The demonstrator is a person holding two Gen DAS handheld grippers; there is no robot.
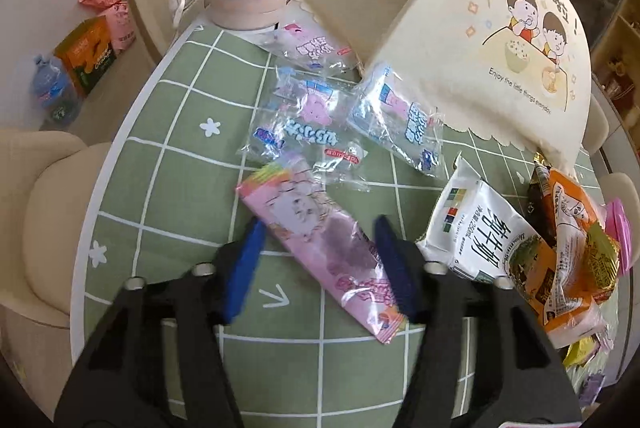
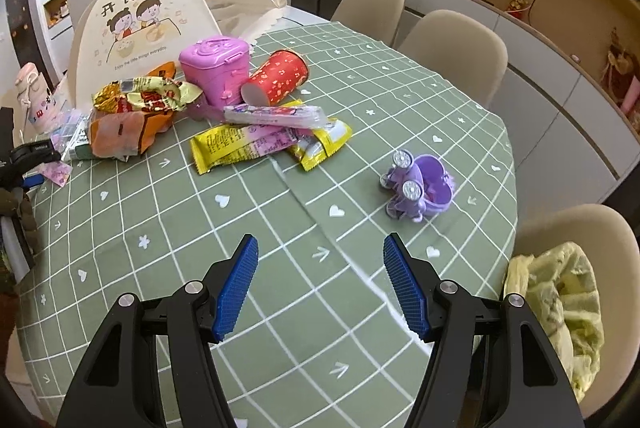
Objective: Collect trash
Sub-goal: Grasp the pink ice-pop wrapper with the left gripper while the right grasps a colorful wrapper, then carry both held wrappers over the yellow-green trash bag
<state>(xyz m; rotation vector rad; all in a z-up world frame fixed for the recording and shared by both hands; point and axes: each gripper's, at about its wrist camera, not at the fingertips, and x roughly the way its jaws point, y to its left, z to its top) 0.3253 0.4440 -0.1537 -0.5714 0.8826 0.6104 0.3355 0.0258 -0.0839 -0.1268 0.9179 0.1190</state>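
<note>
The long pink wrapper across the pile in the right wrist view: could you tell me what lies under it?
The long pink wrapper rests on a yellow wrapper and another yellow packet. Anything beneath those is covered.

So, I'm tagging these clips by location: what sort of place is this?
Most likely a home dining room: a round table under a green checked tablecloth, beige dining chairs around it, and a folding food cover.
</note>
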